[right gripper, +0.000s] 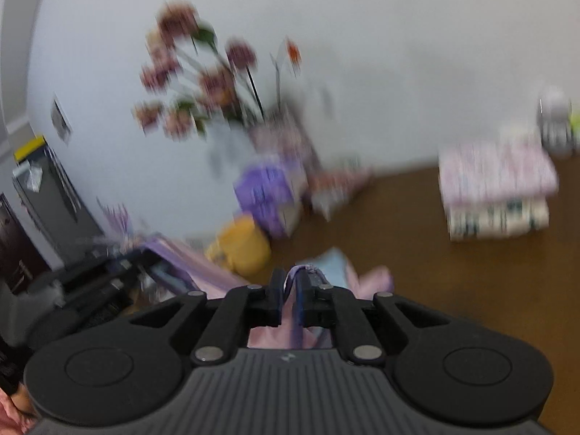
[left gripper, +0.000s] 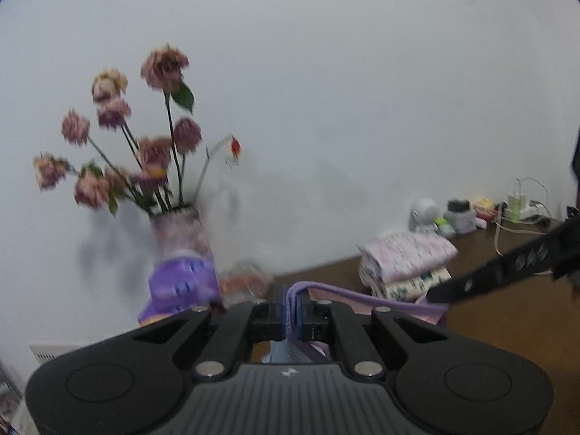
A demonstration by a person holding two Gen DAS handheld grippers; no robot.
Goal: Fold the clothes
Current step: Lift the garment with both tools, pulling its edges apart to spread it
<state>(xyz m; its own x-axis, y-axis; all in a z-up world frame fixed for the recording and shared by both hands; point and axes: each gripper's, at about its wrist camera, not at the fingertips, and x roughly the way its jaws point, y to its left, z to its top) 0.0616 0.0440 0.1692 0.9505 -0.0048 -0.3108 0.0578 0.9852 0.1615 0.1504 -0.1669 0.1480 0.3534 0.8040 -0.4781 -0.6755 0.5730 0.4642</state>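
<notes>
White wall and a brown tabletop (left gripper: 507, 301) fill your view. Both your left tongs (left gripper: 291, 313) and right tongs (right gripper: 290, 295) pinch the purple garment (left gripper: 348, 295) stretched between them, folded clothes (left gripper: 407, 264) lying beyond.

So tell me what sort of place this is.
Probably a room in a home: a brown table against a white wall, holding a vase of dried flowers, folded clothes and a charger with cables.

Bare brown table (right gripper: 417, 253) mid-right; vase (left gripper: 183, 239) left, folded stack (left gripper: 406, 259) at back.
</notes>
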